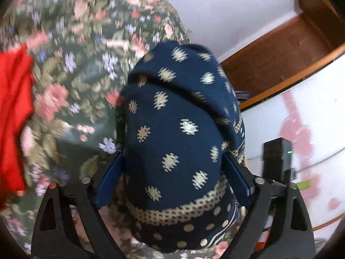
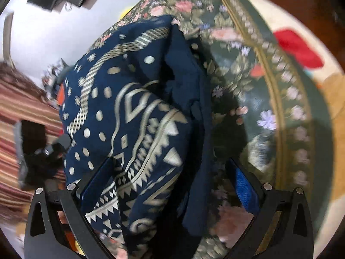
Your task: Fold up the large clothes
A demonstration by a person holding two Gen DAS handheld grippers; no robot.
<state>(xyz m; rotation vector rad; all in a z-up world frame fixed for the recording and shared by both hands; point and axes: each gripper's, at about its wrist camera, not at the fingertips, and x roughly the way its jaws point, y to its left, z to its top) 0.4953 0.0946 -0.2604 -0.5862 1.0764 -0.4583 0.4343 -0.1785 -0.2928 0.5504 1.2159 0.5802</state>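
A navy garment [image 1: 172,108] with cream dots and borders lies folded into a thick bundle on a floral bedspread [image 1: 75,75]. My left gripper [image 1: 172,155] straddles the bundle's near end with its jaws wide; the cloth fills the gap and brushes both blue pads [image 1: 112,181] without looking squeezed. In the right wrist view the same garment [image 2: 133,112] shows its zigzag border and a plain dark fold. My right gripper [image 2: 170,161] is open around it. The cloth rests against the left pad [image 2: 97,183], and bedspread [image 2: 248,86] shows before the right pad.
A red cloth [image 1: 13,108] lies on the bed at the left, seen far right [image 2: 297,49] in the other view. Brown wooden furniture [image 1: 280,54] and a black box [image 1: 276,157] stand past the bed's edge. Striped fabric [image 2: 21,112] is at the left.
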